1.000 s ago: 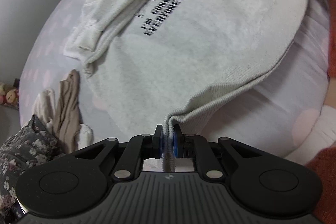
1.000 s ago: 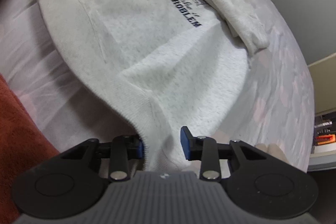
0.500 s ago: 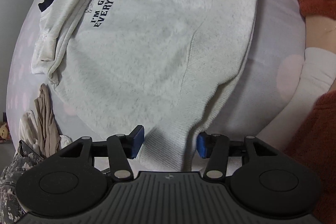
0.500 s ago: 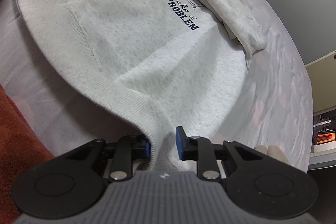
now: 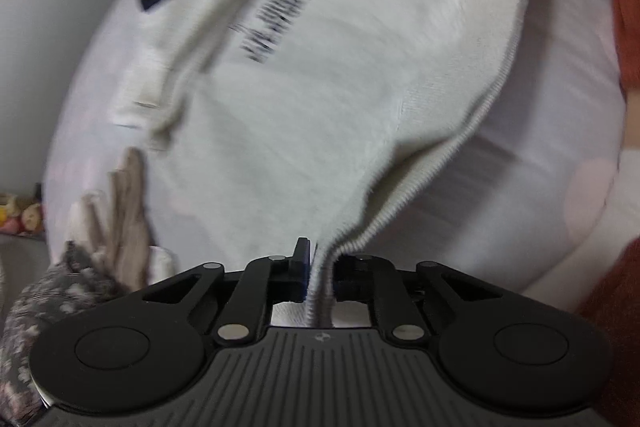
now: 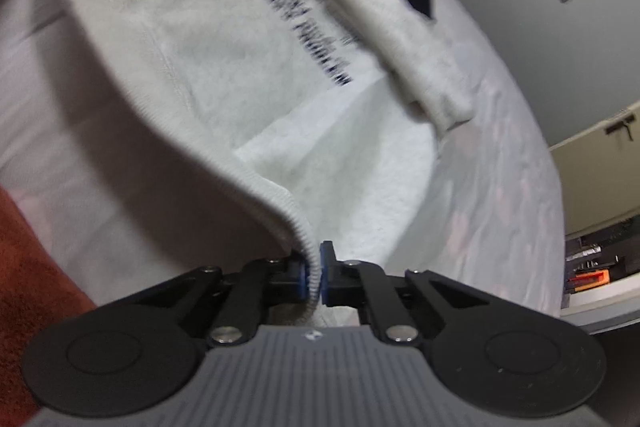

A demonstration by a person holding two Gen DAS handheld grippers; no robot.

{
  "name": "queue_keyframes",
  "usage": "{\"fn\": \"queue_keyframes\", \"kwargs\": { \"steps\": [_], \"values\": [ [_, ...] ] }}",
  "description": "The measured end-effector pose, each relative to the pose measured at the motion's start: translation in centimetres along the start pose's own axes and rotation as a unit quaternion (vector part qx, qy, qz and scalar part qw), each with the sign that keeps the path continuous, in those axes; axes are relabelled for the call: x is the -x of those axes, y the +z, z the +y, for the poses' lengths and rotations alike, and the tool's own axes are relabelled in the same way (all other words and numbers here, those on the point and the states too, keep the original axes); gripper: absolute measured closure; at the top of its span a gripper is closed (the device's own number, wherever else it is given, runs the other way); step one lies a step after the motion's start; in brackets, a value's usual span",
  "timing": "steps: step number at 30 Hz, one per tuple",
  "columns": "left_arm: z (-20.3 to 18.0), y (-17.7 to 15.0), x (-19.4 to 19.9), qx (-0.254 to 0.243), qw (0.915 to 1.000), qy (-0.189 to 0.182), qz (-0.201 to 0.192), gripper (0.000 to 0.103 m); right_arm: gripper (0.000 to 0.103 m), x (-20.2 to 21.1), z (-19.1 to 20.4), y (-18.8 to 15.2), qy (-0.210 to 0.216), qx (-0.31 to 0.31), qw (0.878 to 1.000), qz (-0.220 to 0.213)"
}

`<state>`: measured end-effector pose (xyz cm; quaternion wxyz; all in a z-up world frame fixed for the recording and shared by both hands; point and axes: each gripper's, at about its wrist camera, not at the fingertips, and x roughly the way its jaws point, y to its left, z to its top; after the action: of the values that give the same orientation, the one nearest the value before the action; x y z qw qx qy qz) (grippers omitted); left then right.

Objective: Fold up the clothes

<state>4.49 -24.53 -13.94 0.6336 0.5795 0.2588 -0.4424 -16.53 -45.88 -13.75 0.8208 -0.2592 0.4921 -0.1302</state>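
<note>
Once the left tool [image 5: 320, 269], spread wide a moment earlier, clamped the sweatshirt [image 5: 320, 87] hem at lower centre like the right tool [image 6: 314, 279], both corners were lifting off the bed [image 6: 520, 187], ready to fold.

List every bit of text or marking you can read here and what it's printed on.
Dark print across the sweatshirt chest: motion-blurred, unreadable in both views.
Small emblem on the left tongs' body: a logo, no words.
Same emblem on the right tongs.
No other text.
</note>
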Motion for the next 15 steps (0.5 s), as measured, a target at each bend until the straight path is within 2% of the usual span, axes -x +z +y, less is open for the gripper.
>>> {"fn": "queue_keyframes", "kwargs": {
  "steps": [5,8,15],
  "values": [
    [1.3,0.6,3.4,0.003,0.9994,0.023,-0.027,0.096,0.097,2.5,-1.1,0.7,-0.028,-0.001,0.999,-0.025],
    [2.4,1.2,5.9,0.014,0.998,0.04,-0.047,0.097,0.097,4.8,-1.8,1.5,-0.062,0.015,0.997,-0.046],
    [4.8,1.6,12.0,0.038,0.99,0.087,-0.105,0.098,0.097,10.5,-4.8,3.1,-0.131,0.004,0.986,-0.105]
  ]
}}
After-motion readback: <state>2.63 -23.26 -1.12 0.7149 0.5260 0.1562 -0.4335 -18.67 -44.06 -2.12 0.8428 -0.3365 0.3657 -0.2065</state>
